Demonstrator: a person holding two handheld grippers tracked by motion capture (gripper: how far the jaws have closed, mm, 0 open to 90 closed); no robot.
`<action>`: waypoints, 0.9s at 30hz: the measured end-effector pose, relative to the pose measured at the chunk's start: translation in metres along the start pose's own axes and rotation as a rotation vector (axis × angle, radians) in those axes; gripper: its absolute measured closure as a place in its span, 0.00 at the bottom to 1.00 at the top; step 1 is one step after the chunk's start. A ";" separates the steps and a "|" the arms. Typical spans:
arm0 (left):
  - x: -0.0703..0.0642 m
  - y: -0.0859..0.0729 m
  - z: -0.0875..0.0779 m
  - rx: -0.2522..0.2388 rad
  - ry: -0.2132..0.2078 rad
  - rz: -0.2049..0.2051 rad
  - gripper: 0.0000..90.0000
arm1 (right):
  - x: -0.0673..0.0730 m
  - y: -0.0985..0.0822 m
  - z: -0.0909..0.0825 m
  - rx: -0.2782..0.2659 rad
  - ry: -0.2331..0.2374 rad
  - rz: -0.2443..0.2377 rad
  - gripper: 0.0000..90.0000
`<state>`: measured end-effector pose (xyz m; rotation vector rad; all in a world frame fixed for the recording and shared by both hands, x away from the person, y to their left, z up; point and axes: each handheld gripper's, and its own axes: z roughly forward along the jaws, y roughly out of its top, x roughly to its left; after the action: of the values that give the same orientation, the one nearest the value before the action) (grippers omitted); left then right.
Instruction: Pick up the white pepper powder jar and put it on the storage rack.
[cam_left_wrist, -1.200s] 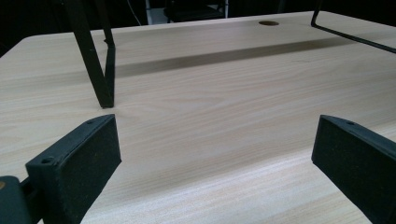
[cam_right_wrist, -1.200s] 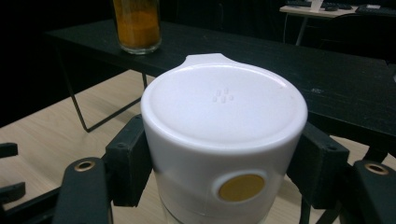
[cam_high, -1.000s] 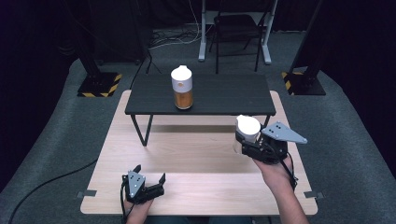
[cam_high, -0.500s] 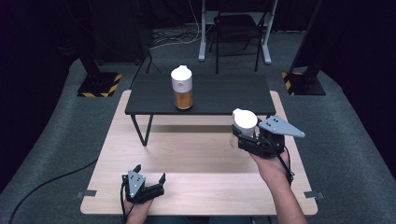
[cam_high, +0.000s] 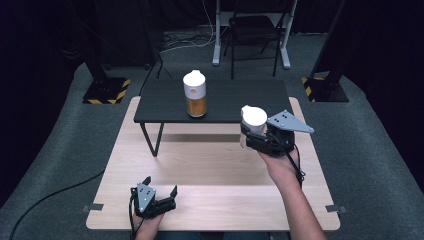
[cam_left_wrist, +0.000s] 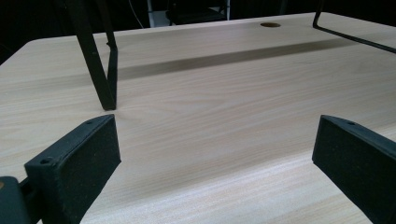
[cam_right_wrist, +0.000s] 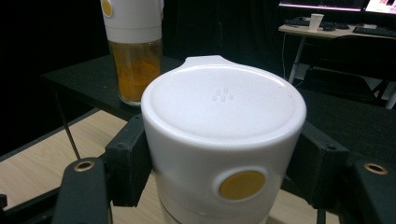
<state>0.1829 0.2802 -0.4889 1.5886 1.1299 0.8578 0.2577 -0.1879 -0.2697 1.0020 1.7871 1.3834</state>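
Pale wood tabletop (cam_high: 210, 165) carries a low black side table (cam_high: 165, 102); the right gripper (cam_high: 256, 137) clamps its jaws on a white-lidded spice jar (cam_right_wrist: 224, 140), held upright above the wood near that table's edge. A second jar (cam_high: 195, 93) stands there. Resting near the front edge, the left gripper (cam_high: 159, 188) gapes wide, empty

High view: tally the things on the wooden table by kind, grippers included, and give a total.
White-capped jars: 2, one on the black shelf, one in the right gripper
Black shelf: 1
Grippers: 2, left, right
Total: 5
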 end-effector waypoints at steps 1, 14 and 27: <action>0.000 0.000 0.000 0.000 0.000 0.000 0.00 | 0.001 0.002 0.002 0.000 -0.001 -0.001 0.33; 0.001 0.000 0.000 -0.001 -0.007 0.002 0.00 | 0.007 0.029 0.027 -0.055 -0.042 0.008 0.33; 0.003 0.001 0.000 0.003 -0.014 -0.003 0.00 | 0.015 0.048 0.063 -0.072 -0.101 0.045 0.33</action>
<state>0.1841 0.2828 -0.4883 1.5929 1.1238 0.8414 0.3123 -0.1385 -0.2376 1.0602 1.6397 1.3889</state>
